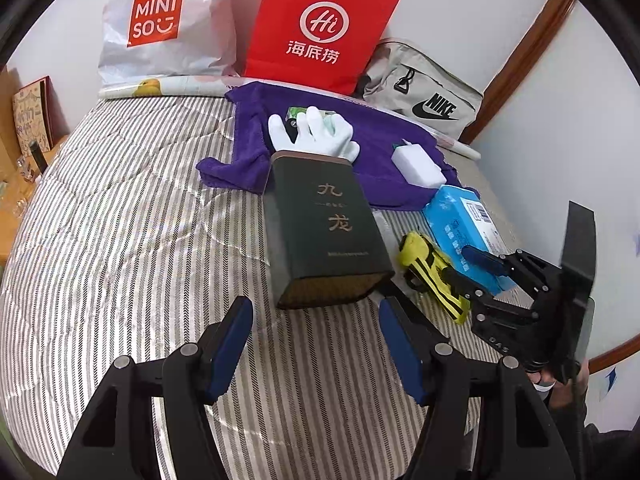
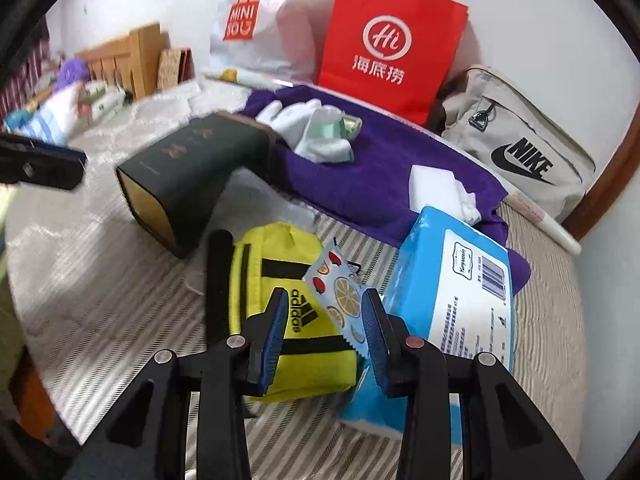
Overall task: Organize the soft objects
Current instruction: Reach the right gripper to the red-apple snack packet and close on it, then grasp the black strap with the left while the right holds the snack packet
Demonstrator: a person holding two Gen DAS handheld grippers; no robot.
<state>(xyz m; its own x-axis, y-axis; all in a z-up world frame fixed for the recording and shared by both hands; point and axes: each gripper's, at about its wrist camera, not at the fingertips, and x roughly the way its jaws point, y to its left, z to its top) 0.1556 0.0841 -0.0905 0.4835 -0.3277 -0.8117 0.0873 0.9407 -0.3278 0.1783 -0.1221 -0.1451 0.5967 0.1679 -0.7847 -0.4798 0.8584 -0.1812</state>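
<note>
Several soft things lie loose on the striped quilt (image 1: 120, 208), so the sorting looks barely begun. Purple towel (image 1: 384, 136) is spread near the far edge, in front of the red paper bag (image 1: 320, 28) and the white shopping bag (image 1: 160, 28); a white glove (image 1: 316, 132) and a white sponge block (image 1: 418, 166) rest on it. Dark green box (image 1: 324, 232) lies on its side, its far end overlapping the towel and the glove's cuff; whether anything is inside cannot be told. Blue tissue pack (image 2: 452, 292) sits at the towel's near corner, with the yellow pouch (image 2: 280, 312) just beside it and a fruit-print packet (image 2: 340, 300) lying between pouch and pack. Right gripper (image 2: 326, 328) hangs directly over pouch and packet, jaws part open, pads (image 2: 276, 332) on either side of the packet's lower end but not pressing on it as far as the wrist view shows; nothing is held. Left gripper (image 1: 316, 344) hovers over bare quilt short of the box's near end, jaws apart and empty. Grey sports bag (image 1: 424, 84) leans by the wall, apparently untouched. Judgement: no item shows as gathered or put away; pouch, packet, tissues, glove, sponge and towel all remain to be dealt with, and the pouch or packet seems the likely next pick.
</note>
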